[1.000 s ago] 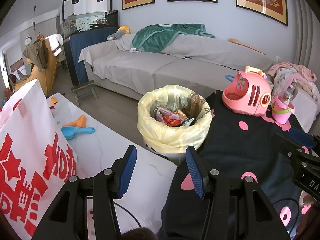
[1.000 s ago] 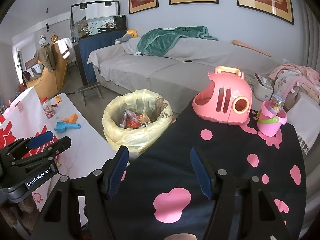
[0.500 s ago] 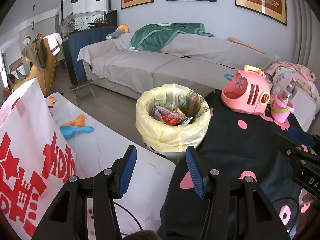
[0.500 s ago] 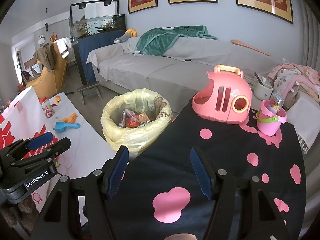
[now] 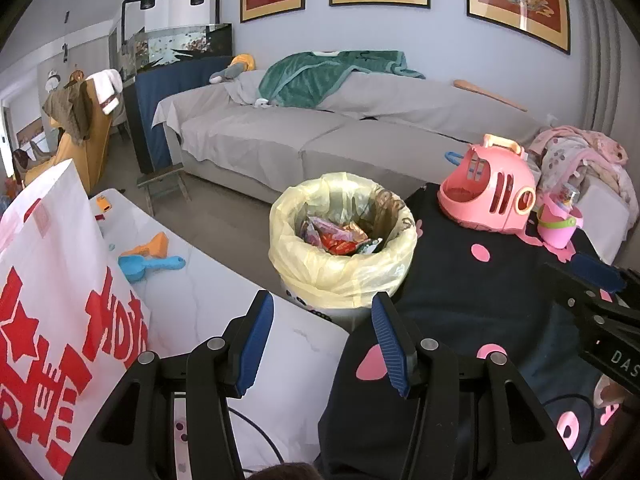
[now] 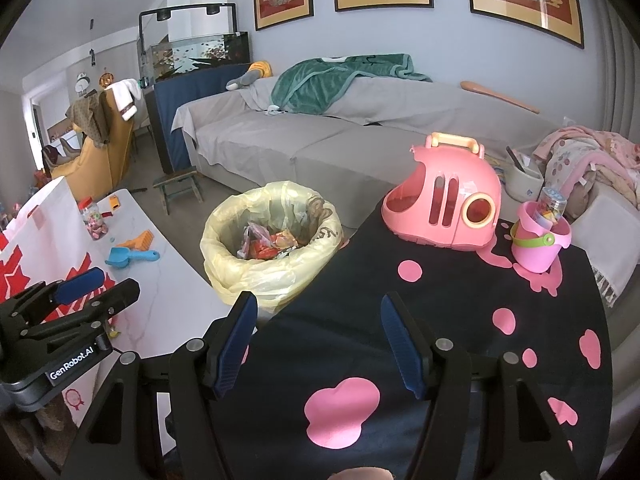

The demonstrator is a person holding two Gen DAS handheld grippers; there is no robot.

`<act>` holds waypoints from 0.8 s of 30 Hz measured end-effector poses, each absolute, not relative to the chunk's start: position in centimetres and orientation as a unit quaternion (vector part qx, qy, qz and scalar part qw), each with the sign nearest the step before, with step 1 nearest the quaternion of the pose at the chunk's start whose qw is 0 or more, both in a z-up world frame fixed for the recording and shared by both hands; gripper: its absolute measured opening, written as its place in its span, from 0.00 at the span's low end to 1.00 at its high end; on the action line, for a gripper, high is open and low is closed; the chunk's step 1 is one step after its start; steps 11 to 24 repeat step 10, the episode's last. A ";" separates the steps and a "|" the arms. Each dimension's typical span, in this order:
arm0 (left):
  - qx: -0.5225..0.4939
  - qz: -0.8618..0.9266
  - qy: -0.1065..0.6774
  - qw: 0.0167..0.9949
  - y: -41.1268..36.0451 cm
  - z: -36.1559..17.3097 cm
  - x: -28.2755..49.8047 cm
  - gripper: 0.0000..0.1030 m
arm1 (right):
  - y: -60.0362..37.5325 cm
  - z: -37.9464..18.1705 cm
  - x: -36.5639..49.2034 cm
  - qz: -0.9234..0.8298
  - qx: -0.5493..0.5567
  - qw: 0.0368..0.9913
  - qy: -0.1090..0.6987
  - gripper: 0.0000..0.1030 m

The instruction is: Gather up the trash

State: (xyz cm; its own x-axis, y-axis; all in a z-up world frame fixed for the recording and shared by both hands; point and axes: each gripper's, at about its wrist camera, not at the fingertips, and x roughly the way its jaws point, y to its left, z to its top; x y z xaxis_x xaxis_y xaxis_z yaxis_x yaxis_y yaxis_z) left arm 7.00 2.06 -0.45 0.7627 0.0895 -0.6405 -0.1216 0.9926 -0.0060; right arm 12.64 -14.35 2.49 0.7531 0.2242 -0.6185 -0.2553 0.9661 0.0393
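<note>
Both tools hang side by side above the near edge of the worktop, tilted down toward the bin. The left tool (image 5: 322, 334) has its blue pads apart with nothing between them; the right tool (image 6: 316, 338) stands wider open and is just as empty.

The trash bin (image 5: 342, 276) sits on the floor straight ahead, tucked between the white marble worktop (image 5: 200, 288) on the left and the black cloth with pink spots (image 6: 440, 320) on the right. Its yellow liner (image 6: 260, 276) is folded over the rim, and inside lie crumpled wrappers (image 5: 338, 238), mostly red and silver.

On the far end of the cloth stands a pink toy carrier (image 6: 444, 204) with a peach handle, and just right of it a small pink bucket (image 6: 538, 244). On the white worktop lie a blue scoop (image 5: 150, 266) and an orange rake (image 5: 154, 245), close together, with a jar of sweets (image 6: 94, 220) farther back. A white paper bag with red lettering (image 5: 52, 304) stands at the near left. Beyond the bin runs a long grey sofa (image 5: 320, 140) with a green blanket (image 5: 332, 76) thrown over its back.
</note>
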 end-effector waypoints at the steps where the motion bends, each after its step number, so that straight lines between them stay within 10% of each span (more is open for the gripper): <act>1: -0.023 0.055 0.339 0.939 2.0 -0.4 7.0 0.51 | -14.4 2.5 12.6 0.128 -0.024 0.936 0.327 0.60; 24: -0.021 0.054 0.331 0.942 1.8 -0.3 6.7 0.51 | -14.5 2.5 12.7 0.127 -0.024 0.936 0.327 0.60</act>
